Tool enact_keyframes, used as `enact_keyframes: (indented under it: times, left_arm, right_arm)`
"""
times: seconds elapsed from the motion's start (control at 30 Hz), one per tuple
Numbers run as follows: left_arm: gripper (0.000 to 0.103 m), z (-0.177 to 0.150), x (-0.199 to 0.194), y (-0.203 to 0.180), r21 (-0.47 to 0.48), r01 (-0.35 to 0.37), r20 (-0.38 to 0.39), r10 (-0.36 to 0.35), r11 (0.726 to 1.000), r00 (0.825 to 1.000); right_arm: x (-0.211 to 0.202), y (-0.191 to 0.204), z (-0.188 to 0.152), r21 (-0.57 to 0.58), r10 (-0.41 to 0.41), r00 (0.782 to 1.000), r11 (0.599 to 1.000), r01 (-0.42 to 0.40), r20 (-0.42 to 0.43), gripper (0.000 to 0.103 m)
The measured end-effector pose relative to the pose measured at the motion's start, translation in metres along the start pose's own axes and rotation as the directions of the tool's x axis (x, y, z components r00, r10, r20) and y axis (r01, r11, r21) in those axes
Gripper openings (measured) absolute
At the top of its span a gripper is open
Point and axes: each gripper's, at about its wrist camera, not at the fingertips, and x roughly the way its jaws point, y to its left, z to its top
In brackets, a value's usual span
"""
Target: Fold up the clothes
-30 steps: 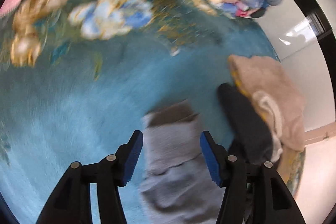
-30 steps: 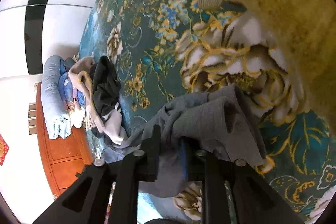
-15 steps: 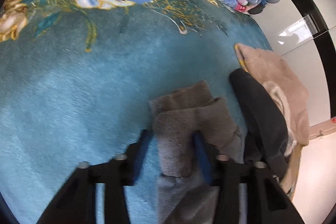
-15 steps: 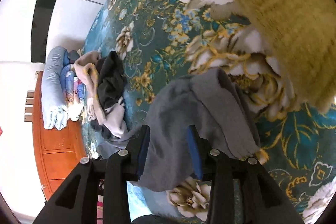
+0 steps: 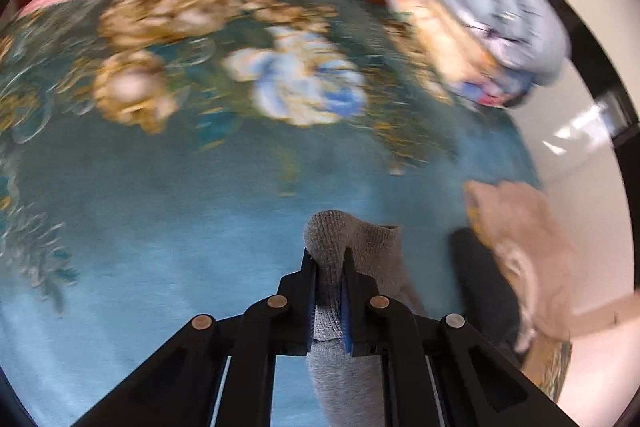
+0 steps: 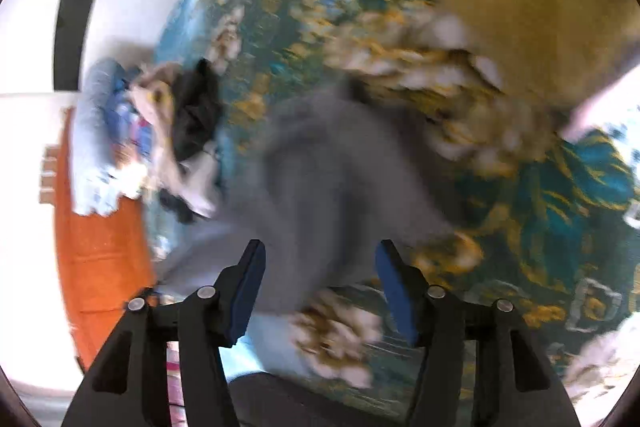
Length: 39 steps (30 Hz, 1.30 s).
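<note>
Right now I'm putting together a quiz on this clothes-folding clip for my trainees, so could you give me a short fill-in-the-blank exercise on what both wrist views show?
1. The left gripper has its jaws closed on a knitted garment of ____ colour.
2. The right gripper has its jaws standing ____, having just been opening, above the same garment.
3. The garment lies on a plush floral blanket whose ground colour is ____.

Missing words: grey; open; teal blue
</note>
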Motion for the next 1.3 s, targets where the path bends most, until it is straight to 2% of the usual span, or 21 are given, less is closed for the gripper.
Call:
enact_keyframes:
  times: [0.1, 0.2, 0.3, 0.33, 0.4, 0.47, 0.5, 0.53, 0.6, 0.63, 0.7, 0.77, 0.83, 0.9, 0.97, 1.07, 1.17, 1.23, 1.3]
  left_arm:
    - [0.011, -0.004, -0.001, 0.020, -0.054, -0.005, -0.027, 0.003, 0.999, 1.000]
    - [0.011, -0.009, 0.001, 0.024, -0.077, 0.042, -0.050, -0.046, 0.996, 0.998]
    - [0.011, -0.006, -0.005, 0.007, -0.025, 0.083, -0.054, -0.085, 0.996, 0.995]
    - [0.011, -0.004, -0.008, -0.007, 0.024, 0.121, -0.069, -0.119, 0.992, 0.991]
    - [0.011, 0.002, -0.015, -0.035, 0.119, 0.196, -0.103, -0.184, 0.973, 0.977]
    - [0.011, 0.007, -0.021, -0.062, 0.202, 0.281, -0.148, -0.255, 0.938, 0.956]
    - [0.011, 0.008, -0.025, -0.071, 0.177, 0.399, -0.196, -0.365, 0.900, 0.910]
    - [0.011, 0.010, -0.028, -0.075, 0.123, 0.524, -0.228, -0.489, 0.843, 0.842]
    - [0.011, 0.013, -0.025, -0.073, 0.044, 0.663, -0.236, -0.638, 0.747, 0.734]
    - [0.014, 0.014, -0.022, -0.072, 0.011, 0.711, -0.234, -0.690, 0.703, 0.685]
    - [0.014, 0.013, 0.004, -0.065, 0.039, 0.594, -0.240, -0.569, 0.804, 0.786]
    - [0.013, 0.005, 0.040, -0.045, 0.001, 0.473, -0.277, -0.454, 0.881, 0.847]
    - [0.013, -0.002, 0.074, -0.025, -0.028, 0.345, -0.316, -0.336, 0.938, 0.887]
    - [0.013, -0.008, 0.082, -0.016, 0.007, 0.300, -0.303, -0.284, 0.954, 0.910]
    - [0.013, -0.012, 0.080, -0.018, 0.092, 0.261, -0.265, -0.229, 0.961, 0.937]
    - [0.021, -0.018, 0.072, -0.031, 0.262, 0.191, -0.200, -0.140, 0.946, 0.970]
    - [0.030, -0.025, 0.067, -0.034, 0.348, 0.121, -0.149, -0.073, 0.930, 0.986]
    - [0.047, -0.025, 0.069, -0.031, 0.370, 0.061, -0.113, -0.020, 0.927, 0.993]
    - [0.055, -0.024, 0.072, -0.028, 0.367, 0.026, -0.091, 0.009, 0.930, 0.996]
  right_arm:
    - [0.011, -0.031, -0.015, 0.048, -0.057, 0.998, 0.997, 0.058, -0.021, 0.059]
    - [0.024, -0.054, -0.020, 0.140, -0.010, 1.000, 0.990, 0.010, -0.003, 0.059]
    - [0.031, -0.059, -0.022, 0.175, 0.011, 1.000, 0.984, -0.012, 0.007, 0.060]
    - [0.034, -0.059, -0.022, 0.181, 0.018, 1.000, 0.983, -0.018, 0.005, 0.060]
    - [0.038, -0.056, -0.022, 0.170, -0.007, 1.000, 0.985, 0.009, -0.012, 0.060]
    - [0.041, -0.056, -0.022, 0.177, -0.017, 1.000, 0.984, 0.020, -0.018, 0.060]
    - [0.044, -0.056, -0.022, 0.179, -0.018, 1.000, 0.984, 0.022, -0.023, 0.060]
    - [0.047, -0.055, -0.022, 0.174, -0.024, 0.999, 0.984, 0.028, -0.029, 0.060]
    - [0.052, -0.051, -0.023, 0.161, -0.036, 0.998, 0.986, 0.042, -0.044, 0.060]
    - [0.054, -0.051, -0.023, 0.158, -0.039, 0.998, 0.986, 0.046, -0.050, 0.060]
    - [0.058, -0.049, -0.024, 0.150, -0.050, 0.997, 0.987, 0.059, -0.063, 0.060]
    - [0.061, -0.048, -0.024, 0.145, -0.063, 0.995, 0.987, 0.073, -0.072, 0.060]
    - [0.061, -0.047, -0.023, 0.142, -0.069, 0.995, 0.987, 0.079, -0.075, 0.060]
    - [0.059, -0.045, -0.021, 0.135, -0.077, 0.994, 0.987, 0.087, -0.071, 0.060]
    - [0.058, -0.045, -0.019, 0.134, -0.083, 0.994, 0.987, 0.092, -0.067, 0.060]
    - [0.060, -0.047, -0.019, 0.142, -0.094, 0.993, 0.985, 0.103, -0.072, 0.060]
    - [0.063, -0.044, -0.020, 0.129, -0.103, 0.992, 0.985, 0.113, -0.079, 0.060]
    - [0.064, -0.043, -0.020, 0.126, -0.105, 0.991, 0.985, 0.114, -0.082, 0.060]
    - [0.062, -0.043, -0.020, 0.134, -0.099, 0.992, 0.985, 0.110, -0.084, 0.060]
